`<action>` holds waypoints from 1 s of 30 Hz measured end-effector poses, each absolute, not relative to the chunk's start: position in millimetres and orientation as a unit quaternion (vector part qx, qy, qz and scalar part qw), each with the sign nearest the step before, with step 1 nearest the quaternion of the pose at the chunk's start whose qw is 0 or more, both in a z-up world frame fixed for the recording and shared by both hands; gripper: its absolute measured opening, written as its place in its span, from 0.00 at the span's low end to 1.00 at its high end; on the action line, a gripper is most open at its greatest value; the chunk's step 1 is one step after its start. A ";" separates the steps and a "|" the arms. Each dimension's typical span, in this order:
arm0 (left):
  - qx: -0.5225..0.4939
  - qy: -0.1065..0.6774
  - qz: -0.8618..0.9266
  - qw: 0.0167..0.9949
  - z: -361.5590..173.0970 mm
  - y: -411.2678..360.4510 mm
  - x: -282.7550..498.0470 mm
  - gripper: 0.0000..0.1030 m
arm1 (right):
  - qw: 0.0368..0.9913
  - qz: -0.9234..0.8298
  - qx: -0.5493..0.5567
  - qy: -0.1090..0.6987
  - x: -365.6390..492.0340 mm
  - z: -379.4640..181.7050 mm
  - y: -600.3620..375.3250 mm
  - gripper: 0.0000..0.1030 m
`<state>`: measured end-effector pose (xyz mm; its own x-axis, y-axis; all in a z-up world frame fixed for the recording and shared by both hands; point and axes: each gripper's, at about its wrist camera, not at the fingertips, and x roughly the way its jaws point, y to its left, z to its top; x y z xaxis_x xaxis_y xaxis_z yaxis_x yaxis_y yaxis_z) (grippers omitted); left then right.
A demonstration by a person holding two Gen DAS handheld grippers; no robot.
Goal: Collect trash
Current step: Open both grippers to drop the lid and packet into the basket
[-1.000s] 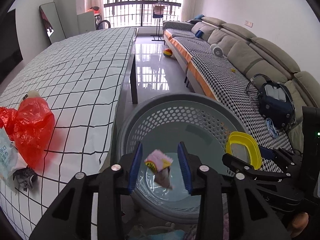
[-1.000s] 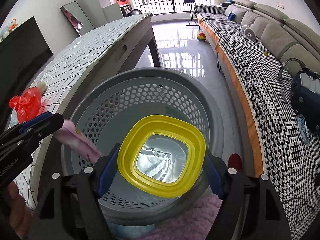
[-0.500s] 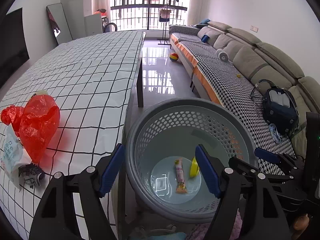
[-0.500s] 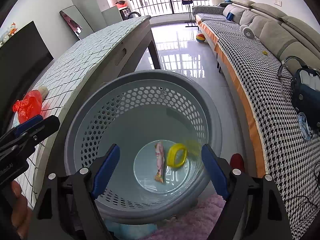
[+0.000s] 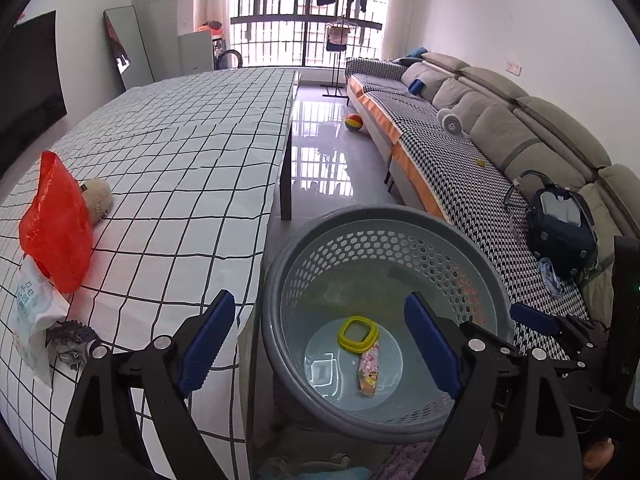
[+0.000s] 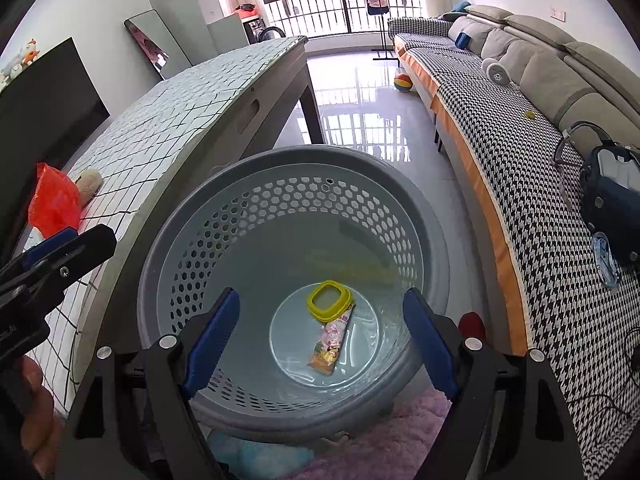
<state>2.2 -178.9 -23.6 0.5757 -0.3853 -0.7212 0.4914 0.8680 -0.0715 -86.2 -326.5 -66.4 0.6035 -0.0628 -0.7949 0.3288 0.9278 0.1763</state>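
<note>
Left wrist view: left gripper (image 5: 320, 340) hangs above the grey basket (image 5: 496, 280), fingers spread wide, nothing between them.
Right wrist view: right gripper (image 6: 320, 336) hangs above the same basket (image 6: 420, 216), fingers spread wide, nothing between them.
Change, wrapper: one second ago the left fingers clamped the pink snack wrapper (image 5: 369, 374); it now lies flat on the basket floor.
Change, lid: one second ago the right fingers clamped the yellow square lid (image 6: 329, 301); it now rests on the basket floor, touching the wrapper's far end.
Meaning for task: two pieces of trash are deposited; both grippers are free for the next pickup.
Deposited items relative to fingers: both lie well below the fingertips, framed between each open pair, no contact.
Remaining trash, relative to basket: on the checked tabletop (image 5: 180, 168) left of the basket, a red plastic bag (image 5: 56, 224), a white packet (image 5: 34, 316) and a small dark crumpled item (image 5: 70, 340) just beside it.
Remaining trash relative to fingers: well apart from both grippers, to the left of the left gripper's left finger.
Judged next step: carry the left gripper across the table edge toward the red bag cluster.
</note>
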 end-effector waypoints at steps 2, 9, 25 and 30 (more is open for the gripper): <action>0.066 0.388 -0.245 0.886 -22.8 -175.7 1.7 0.84 | 0.883 -0.110 0.152 0.430 -86.5 -64.7 -323.7 0.78; 0.057 0.378 -0.233 0.894 -15.7 -165.2 -2.5 0.86 | 0.886 -0.105 0.144 0.429 -87.5 -57.1 -312.1 0.78; 0.030 0.348 -0.175 0.921 3.5 -106.3 -11.0 0.93 | 0.897 -0.078 0.116 0.419 -86.2 -36.6 -266.0 0.78; 0.019 0.345 -0.139 0.928 5.4 -75.6 -8.0 0.93 | 0.900 -0.057 0.109 0.419 -78.8 -34.9 -245.2 0.78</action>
